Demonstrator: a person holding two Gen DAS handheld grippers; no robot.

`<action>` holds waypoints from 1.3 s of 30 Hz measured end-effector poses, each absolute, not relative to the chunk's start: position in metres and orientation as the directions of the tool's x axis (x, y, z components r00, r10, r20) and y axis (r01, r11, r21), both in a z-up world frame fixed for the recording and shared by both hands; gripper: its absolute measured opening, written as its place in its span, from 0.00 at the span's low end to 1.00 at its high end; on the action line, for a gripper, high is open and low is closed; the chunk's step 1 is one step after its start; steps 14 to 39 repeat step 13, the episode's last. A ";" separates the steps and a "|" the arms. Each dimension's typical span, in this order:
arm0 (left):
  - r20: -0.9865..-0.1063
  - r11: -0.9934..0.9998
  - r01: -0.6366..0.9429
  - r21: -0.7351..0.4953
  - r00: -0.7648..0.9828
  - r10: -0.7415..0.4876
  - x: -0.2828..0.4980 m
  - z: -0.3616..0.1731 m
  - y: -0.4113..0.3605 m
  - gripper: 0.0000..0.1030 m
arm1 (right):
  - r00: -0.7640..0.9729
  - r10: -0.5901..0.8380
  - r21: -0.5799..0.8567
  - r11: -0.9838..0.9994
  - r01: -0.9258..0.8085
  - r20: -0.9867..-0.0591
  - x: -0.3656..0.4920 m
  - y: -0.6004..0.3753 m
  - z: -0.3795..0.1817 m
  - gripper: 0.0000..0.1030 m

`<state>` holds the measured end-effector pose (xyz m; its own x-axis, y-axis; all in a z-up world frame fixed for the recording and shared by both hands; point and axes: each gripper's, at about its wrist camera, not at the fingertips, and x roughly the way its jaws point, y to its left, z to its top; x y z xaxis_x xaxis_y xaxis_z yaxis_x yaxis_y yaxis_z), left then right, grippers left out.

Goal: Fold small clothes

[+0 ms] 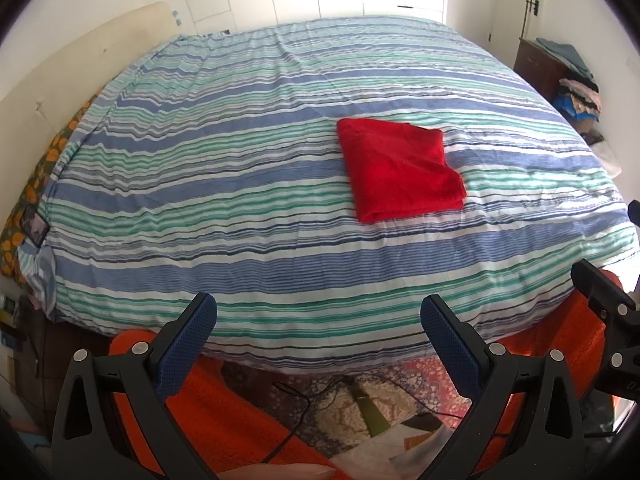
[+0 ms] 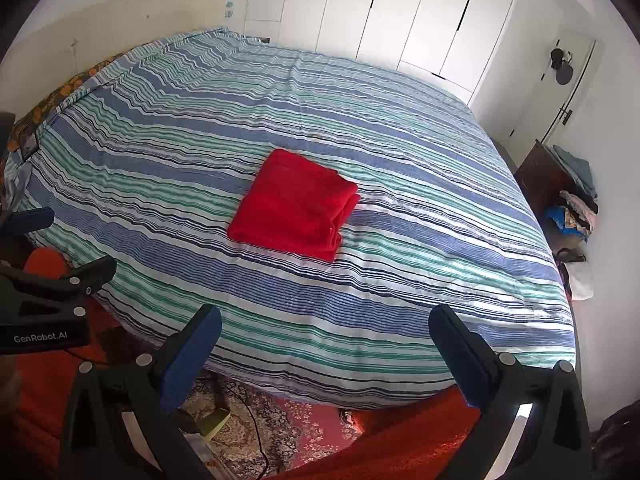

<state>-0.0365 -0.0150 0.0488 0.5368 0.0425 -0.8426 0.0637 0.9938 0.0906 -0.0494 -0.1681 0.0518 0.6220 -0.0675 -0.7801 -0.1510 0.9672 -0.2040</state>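
Cloth [image 1: 400, 168], red, folded into a compact square on the striped bed [image 1: 240, 208], at my twelve o'clock; left gripper [image 1: 318, 316] and right gripper [image 2: 325, 328] both spread, empty, well short of it; I judge this fold complete, next item due.

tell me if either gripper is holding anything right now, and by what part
Nothing is held. The left gripper and right gripper both have open, empty jaws, and the folded red cloth lies untouched on the bed.
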 end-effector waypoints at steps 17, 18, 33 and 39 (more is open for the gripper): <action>-0.825 0.991 0.077 0.107 0.564 0.045 -0.039 0.052 -0.017 0.99 | 0.619 -0.063 -0.193 0.970 -0.146 -0.783 -0.049 -0.169 0.051 0.99; -0.825 0.991 0.077 0.107 0.564 0.045 -0.039 0.052 -0.017 0.99 | 0.619 -0.063 -0.193 0.970 -0.146 -0.783 -0.049 -0.169 0.051 0.99; -0.825 0.991 0.077 0.107 0.564 0.045 -0.039 0.052 -0.017 0.99 | 0.619 -0.063 -0.193 0.970 -0.146 -0.783 -0.049 -0.169 0.051 0.99; -0.825 0.991 0.077 0.107 0.564 0.045 -0.039 0.052 -0.017 0.99 | 0.619 -0.063 -0.193 0.970 -0.146 -0.783 -0.049 -0.169 0.051 0.99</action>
